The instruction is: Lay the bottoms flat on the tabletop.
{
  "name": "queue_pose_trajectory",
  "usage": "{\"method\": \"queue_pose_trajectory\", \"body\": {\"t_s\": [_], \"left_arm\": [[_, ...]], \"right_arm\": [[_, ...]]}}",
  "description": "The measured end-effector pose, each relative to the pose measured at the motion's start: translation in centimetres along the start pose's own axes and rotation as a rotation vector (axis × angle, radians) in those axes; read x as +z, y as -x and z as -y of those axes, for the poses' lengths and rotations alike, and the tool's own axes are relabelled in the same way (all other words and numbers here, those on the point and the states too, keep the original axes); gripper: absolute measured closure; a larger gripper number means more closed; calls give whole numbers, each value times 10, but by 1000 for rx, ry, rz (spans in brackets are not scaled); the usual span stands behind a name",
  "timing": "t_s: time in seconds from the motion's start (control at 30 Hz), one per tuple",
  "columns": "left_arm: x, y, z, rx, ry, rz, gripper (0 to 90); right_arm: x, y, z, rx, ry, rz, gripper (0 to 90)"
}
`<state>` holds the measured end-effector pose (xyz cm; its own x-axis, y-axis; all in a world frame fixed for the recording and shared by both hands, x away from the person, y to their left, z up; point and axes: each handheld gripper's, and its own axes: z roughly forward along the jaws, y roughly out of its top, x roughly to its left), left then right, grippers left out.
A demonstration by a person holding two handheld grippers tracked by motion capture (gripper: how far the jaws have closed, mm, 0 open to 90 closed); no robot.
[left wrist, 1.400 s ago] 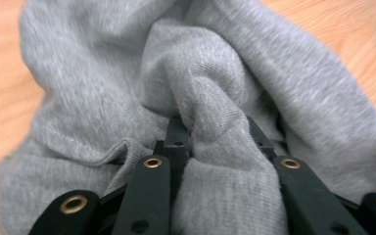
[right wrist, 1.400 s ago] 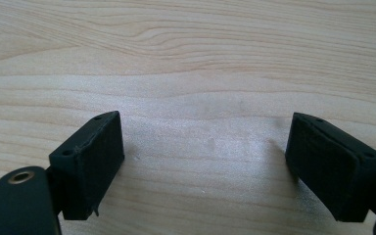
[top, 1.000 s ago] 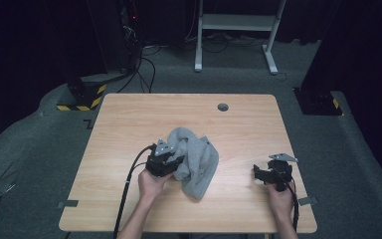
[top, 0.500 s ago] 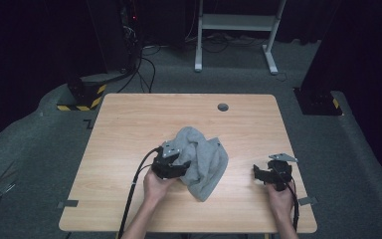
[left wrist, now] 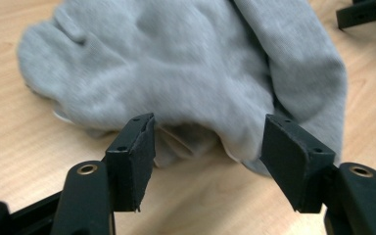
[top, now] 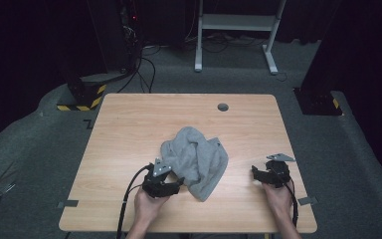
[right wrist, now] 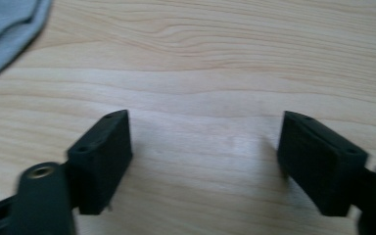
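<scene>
The wooden surface [top: 129, 129] carries a crumpled grey cloth [top: 196, 159] near its middle, bunched as if just let go. The left claw [top: 175, 183] sits at the cloth's near edge; its jaws have just been opening, and they stand released with fabric just beyond them. The right claw [top: 256, 175], released over bare wood, has been narrowing slightly, well apart from the cloth.
</scene>
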<state>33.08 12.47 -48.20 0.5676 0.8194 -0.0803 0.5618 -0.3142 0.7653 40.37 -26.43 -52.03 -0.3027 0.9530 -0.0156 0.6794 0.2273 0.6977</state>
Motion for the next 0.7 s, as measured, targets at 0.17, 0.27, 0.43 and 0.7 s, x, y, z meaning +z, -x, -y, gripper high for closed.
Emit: {"method": "queue_pose_trajectory", "body": {"t_s": [0.17,0.27,0.43,0.7], "left_arm": [[11,7,3,-9,-25,27,432],[22,8,1,-17,-38,23,466],[34,8,-2,-23,-40,10,572],[33,3,-2,-11,-38,27,791]], "right_arm": [[-5,-27,-4,-109,50,-104,394],[-6,-49,-10,-171,68,-221,418],[2,-80,-19,-280,57,-326,429],[22,-111,-30,-353,11,-441,660]]}}
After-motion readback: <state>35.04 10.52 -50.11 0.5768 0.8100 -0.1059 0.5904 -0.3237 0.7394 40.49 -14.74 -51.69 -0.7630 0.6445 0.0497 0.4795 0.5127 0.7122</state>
